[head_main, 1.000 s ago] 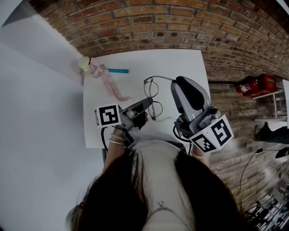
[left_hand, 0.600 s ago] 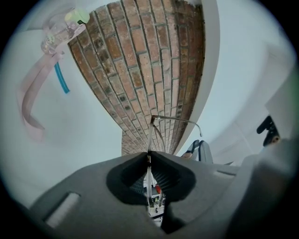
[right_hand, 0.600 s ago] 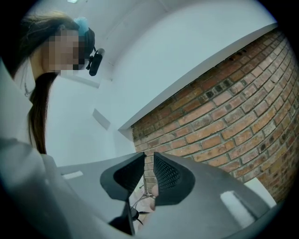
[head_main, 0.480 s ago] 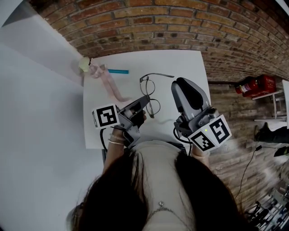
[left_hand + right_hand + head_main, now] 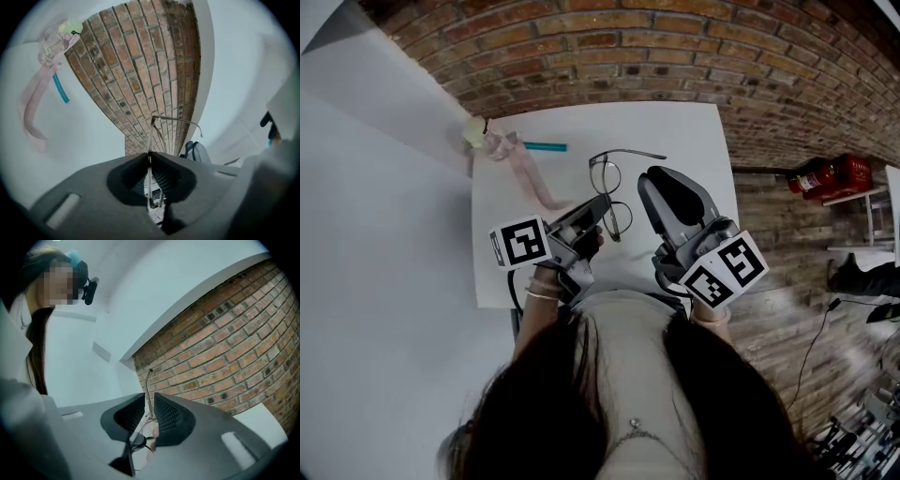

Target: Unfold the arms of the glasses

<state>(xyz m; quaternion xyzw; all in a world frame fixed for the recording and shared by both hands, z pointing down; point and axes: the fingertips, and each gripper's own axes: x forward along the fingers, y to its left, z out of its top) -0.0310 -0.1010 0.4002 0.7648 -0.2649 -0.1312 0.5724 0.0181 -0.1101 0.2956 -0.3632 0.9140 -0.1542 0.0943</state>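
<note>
Even, diffuse indoor light; table (image 5: 694,141) bright white, shadows faint and soft. Fisheye bending and dark vignette at edges. Close to lens, left gripper (image 5: 149,158) and right gripper (image 5: 149,404) blurred; brick wall (image 5: 140,70) sharper.

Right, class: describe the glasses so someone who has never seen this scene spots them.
Find the white table by the brick wall. Over its middle, the left claw pinches the glasses: thin dark wire with round lenses, unlike the pink strap and teal stick.
</note>
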